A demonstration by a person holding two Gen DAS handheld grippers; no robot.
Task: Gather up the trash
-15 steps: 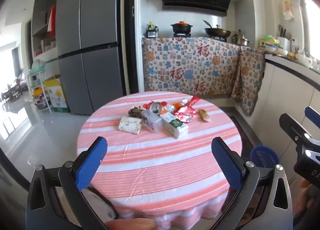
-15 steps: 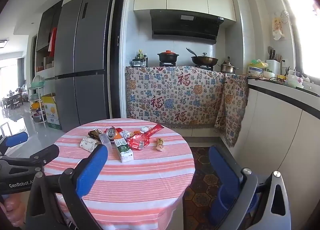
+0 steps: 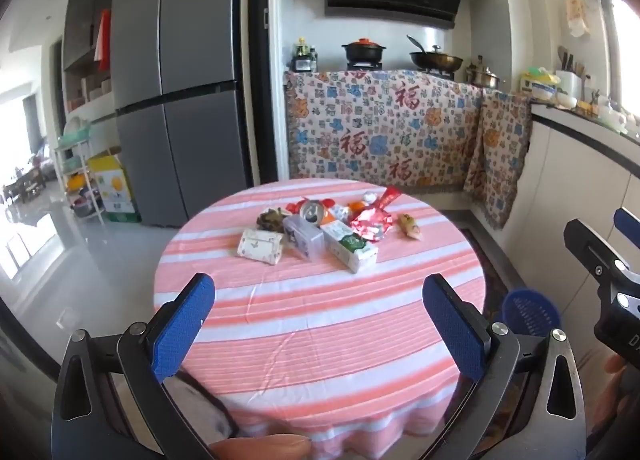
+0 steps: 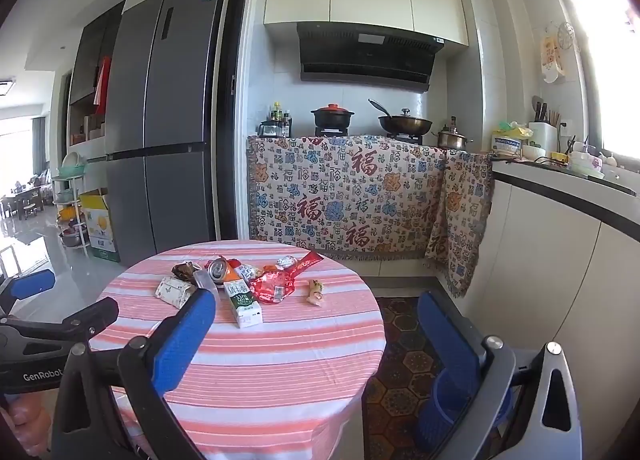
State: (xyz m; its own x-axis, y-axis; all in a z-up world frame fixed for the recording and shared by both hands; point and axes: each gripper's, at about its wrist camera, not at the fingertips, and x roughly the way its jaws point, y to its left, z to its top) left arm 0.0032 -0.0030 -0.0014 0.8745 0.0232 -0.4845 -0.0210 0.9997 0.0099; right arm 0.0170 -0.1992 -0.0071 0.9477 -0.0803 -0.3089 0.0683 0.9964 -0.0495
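Currently, left wrist view: left hand-held gripper [image 3: 318, 324] spread wide, nothing between the pads, hovering over the near part of the striped round surface [image 3: 320, 332]. Trash pile [image 3: 326, 226] sits at the far side: milk carton [image 3: 349, 246], can [image 3: 313, 212], red wrapper [image 3: 374, 218]. Blue basket [image 3: 530, 310] on the floor, right.

Right wrist view: right hand-held gripper [image 4: 316, 334] also spread, empty; trash pile [image 4: 244, 280] far-left of it, basket [image 4: 456, 404] near right.
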